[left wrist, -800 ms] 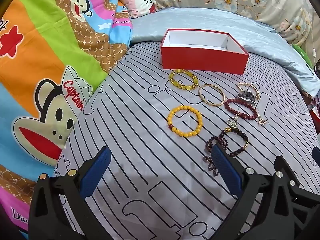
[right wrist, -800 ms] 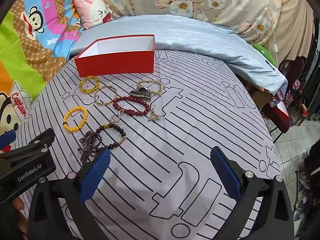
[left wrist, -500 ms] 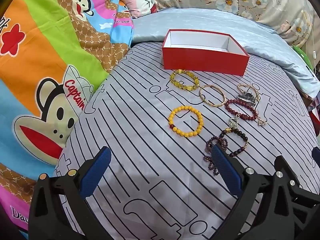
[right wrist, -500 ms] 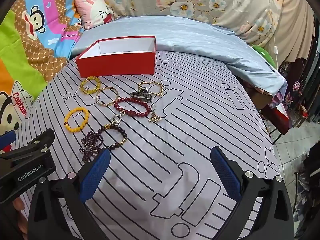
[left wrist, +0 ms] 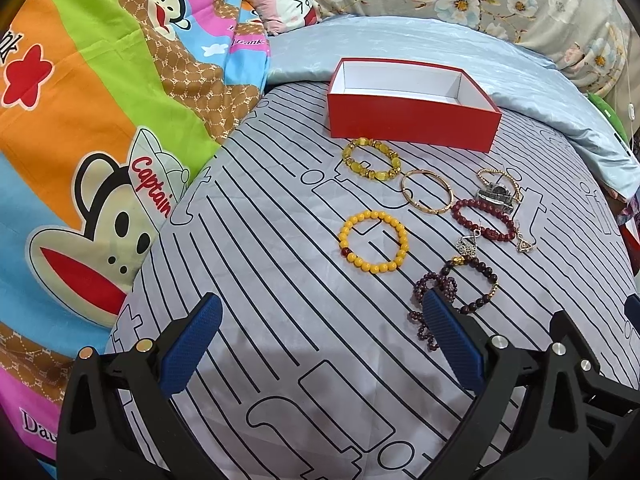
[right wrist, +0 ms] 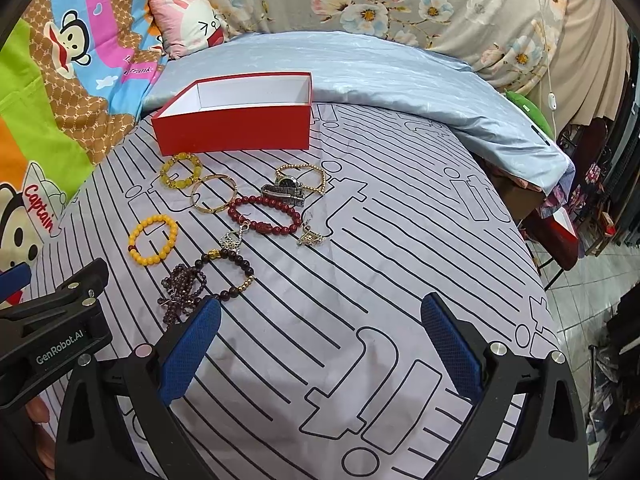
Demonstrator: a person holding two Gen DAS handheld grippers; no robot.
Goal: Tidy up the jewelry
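Note:
An empty red box (left wrist: 412, 126) (right wrist: 236, 130) with a white inside stands at the far end of the striped sheet. In front of it lie several pieces of jewelry: a yellow bead bracelet (left wrist: 374, 246) (right wrist: 153, 240), an amber bracelet (left wrist: 371, 159), a gold bangle (left wrist: 427, 191), a dark red bead bracelet (left wrist: 482, 220) (right wrist: 264, 216), a watch (right wrist: 285, 191), earrings (right wrist: 311, 237) and dark purple beads (left wrist: 434, 304) (right wrist: 182, 292). My left gripper (left wrist: 320, 338) hovers open, near side of the yellow bracelet, nothing between its fingers. My right gripper (right wrist: 320, 340) is open over bare sheet, right of the purple beads.
A cartoon-print blanket (left wrist: 80, 140) is piled on the left, a light blue quilt (right wrist: 400, 76) and a pink pillow (right wrist: 188, 24) lie behind the box. The bed's right edge (right wrist: 536, 280) drops to a tiled floor with clutter.
Both views have shifted slightly: the box and jewelry sit a little lower in the frames than before. Both grippers stay open and nothing on the sheet has moved.

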